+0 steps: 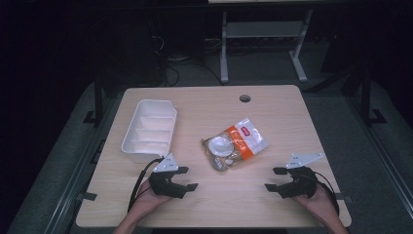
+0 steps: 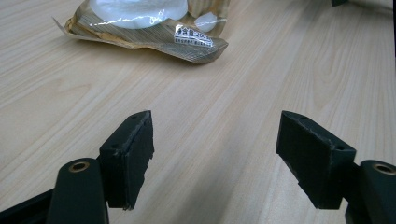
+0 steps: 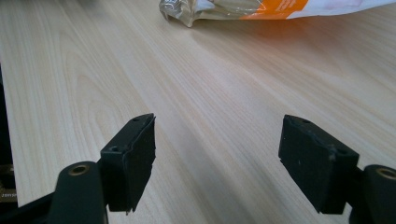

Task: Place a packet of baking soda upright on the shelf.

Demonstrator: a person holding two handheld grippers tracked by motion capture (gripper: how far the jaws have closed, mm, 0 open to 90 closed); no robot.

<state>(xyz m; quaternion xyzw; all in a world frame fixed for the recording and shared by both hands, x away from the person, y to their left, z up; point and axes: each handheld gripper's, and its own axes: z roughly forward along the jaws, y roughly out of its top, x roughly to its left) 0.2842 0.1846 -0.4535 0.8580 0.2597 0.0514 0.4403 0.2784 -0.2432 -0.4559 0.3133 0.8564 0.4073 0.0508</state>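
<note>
A clear snack bag with an orange band and a red label lies flat near the middle of the wooden table. My left gripper rests near the front edge, left of the bag, jaws open and empty. In the left gripper view the bag lies ahead of the open left gripper. My right gripper sits at the front right, also open with nothing in it. Its own view shows the bag's edge farther off, beyond the right gripper.
A white tray with several compartments stands at the table's left. A round cable hole is near the far edge. Desk legs and cables stand on the dark floor behind.
</note>
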